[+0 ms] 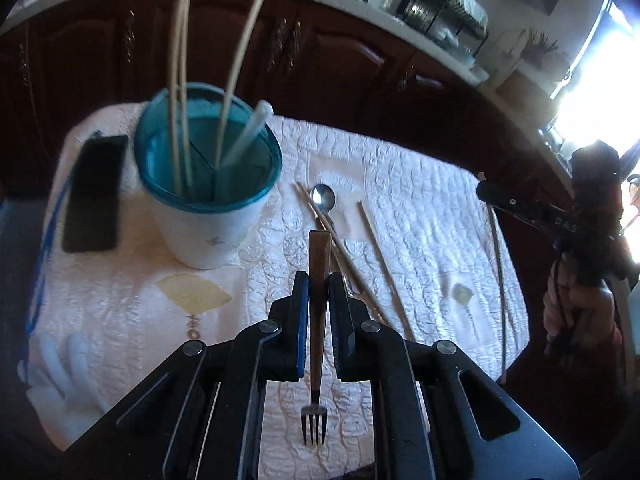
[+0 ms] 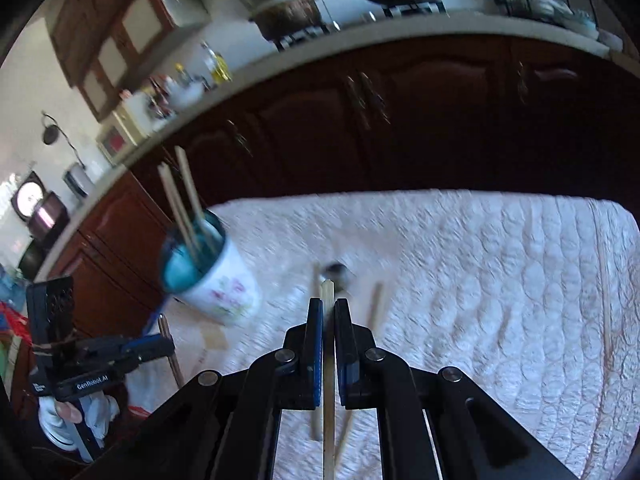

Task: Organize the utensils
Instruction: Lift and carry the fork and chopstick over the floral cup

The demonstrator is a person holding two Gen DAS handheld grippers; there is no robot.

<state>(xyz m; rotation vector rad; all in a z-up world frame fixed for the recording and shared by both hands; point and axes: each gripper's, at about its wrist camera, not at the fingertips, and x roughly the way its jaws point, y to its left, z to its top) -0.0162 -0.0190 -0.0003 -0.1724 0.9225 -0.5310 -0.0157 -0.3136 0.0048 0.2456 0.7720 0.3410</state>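
Up above the quilted white cloth (image 1: 420,208) on the bench, the left tongs (image 1: 319,292) pinch a slim wooden-handled fork (image 1: 319,264) (dark metal tines toward the camera). Meanwhile the right tongs (image 2: 328,320) clamp a pale chopstick (image 2: 328,400). Left of both, a teal-lined floral cup (image 1: 208,184) holds upright chopsticks; a steel spoon (image 1: 323,196) lies nearby.

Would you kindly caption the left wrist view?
Left hand-held gripper holds a fork near the utensil cup.
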